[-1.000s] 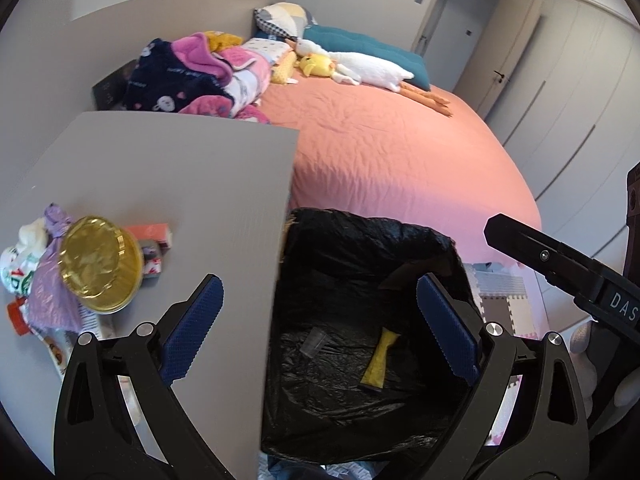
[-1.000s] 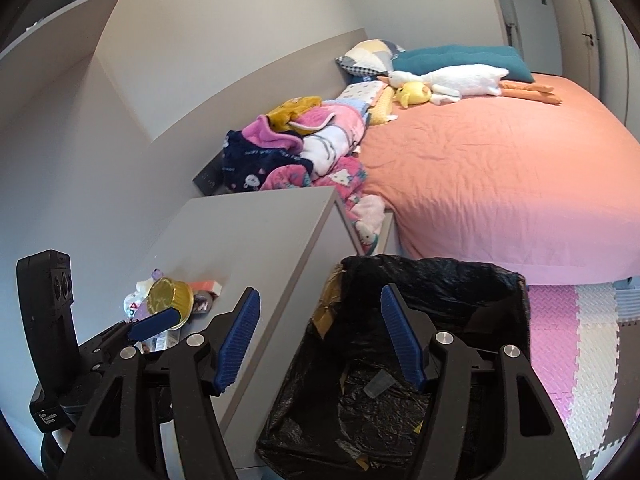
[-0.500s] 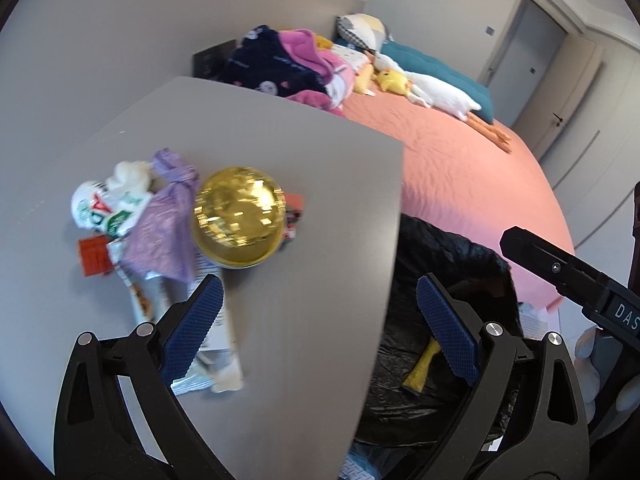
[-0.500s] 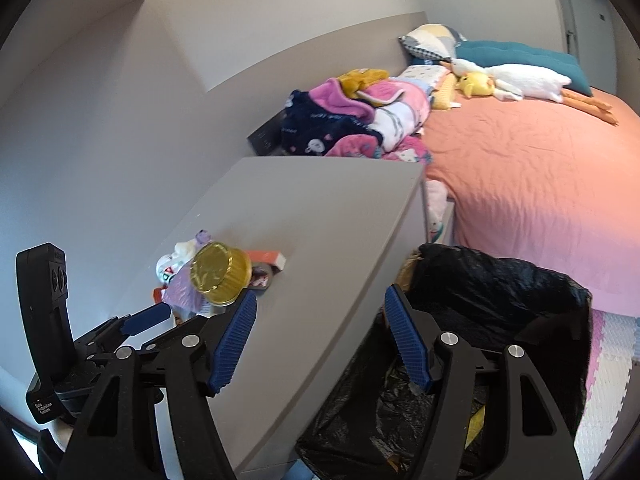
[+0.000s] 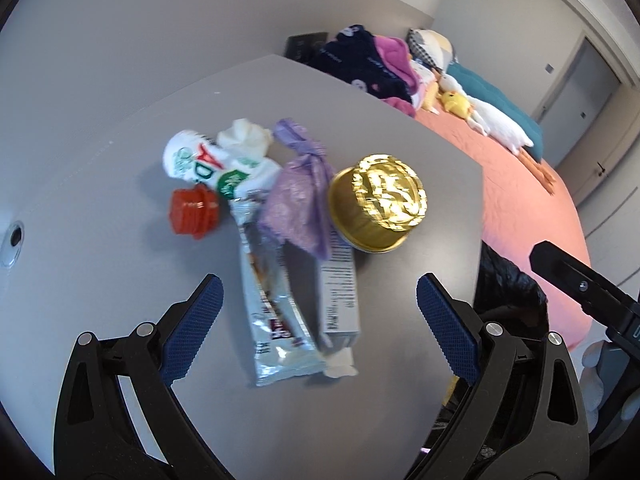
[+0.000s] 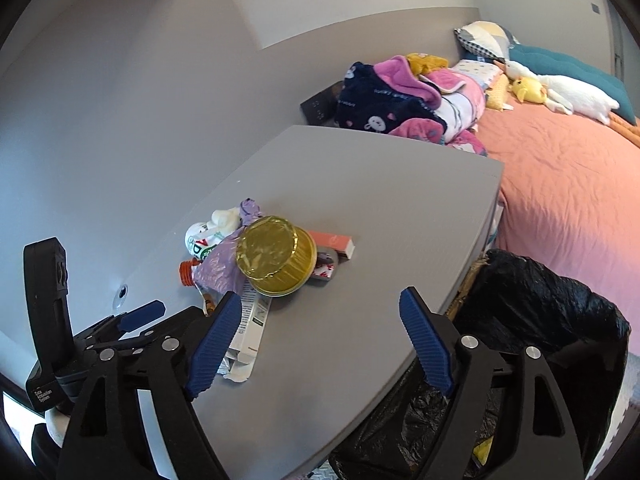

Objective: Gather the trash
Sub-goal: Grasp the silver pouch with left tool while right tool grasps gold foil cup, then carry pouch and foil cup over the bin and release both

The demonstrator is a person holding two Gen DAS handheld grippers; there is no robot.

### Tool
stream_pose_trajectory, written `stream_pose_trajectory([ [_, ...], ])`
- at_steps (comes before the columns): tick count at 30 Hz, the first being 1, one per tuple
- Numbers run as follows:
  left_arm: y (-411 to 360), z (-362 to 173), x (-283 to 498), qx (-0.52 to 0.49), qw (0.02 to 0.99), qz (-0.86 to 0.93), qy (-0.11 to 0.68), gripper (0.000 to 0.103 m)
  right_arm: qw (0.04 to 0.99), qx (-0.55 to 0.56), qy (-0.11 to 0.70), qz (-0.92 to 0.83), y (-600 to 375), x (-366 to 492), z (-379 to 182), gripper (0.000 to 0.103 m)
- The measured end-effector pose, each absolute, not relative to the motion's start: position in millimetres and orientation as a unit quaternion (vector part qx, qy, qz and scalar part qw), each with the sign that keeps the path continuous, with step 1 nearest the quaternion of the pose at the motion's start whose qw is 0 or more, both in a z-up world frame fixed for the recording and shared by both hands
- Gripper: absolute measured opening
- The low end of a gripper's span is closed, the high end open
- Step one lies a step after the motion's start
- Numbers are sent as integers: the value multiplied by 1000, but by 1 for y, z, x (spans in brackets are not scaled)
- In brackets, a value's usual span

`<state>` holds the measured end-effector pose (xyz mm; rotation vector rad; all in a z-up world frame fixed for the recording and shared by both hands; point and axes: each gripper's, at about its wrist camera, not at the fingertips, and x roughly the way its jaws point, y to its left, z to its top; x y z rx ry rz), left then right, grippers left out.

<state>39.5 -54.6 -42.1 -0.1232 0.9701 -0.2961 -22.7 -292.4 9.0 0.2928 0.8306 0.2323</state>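
Both empty: the left hand-held gripper (image 5: 318, 334) gapes over the worktop (image 5: 120, 260) litter; the right hand-held gripper (image 6: 310, 344) is opening.

I see trash pile (image 5: 280, 216) on grey desk (image 5: 120, 264), ahead of left jaws: gold tin (image 5: 378, 202) tilted, foil wrapper (image 5: 276, 320) flat between them.

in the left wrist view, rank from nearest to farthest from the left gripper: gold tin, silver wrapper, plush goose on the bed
1. silver wrapper, lying just ahead of the left gripper, between its open fingers.
2. gold tin, farther up the table, to the right.
3. plush goose, far off on the bed.
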Motion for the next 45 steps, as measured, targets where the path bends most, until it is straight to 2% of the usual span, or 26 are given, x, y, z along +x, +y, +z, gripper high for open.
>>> stream_pose_trajectory([
  [7, -34, -61, 45, -78, 863, -117, 485, 78, 895, 116, 411, 127, -268, -2, 3, 85],
  [24, -33, -95, 66, -64, 847, -118, 515, 71, 883, 60, 445, 136, -218, 54, -37, 85],
  [33, -36, -95, 73, -15, 856, -99, 507, 32, 893, 27, 433, 121, -204, 75, -46, 85],
  [35, -33, -94, 76, -22, 856, -102, 506, 31, 894, 23, 432, 121, -202, 76, -47, 85],
  [37, -30, -94, 75, -25, 856, -105, 505, 29, 893, 20, 433, 125, -201, 76, -48, 75],
  [45, -18, -89, 68, -57, 855, -112, 504, 29, 889, 64, 429, 144, -214, 73, -35, 75],
])
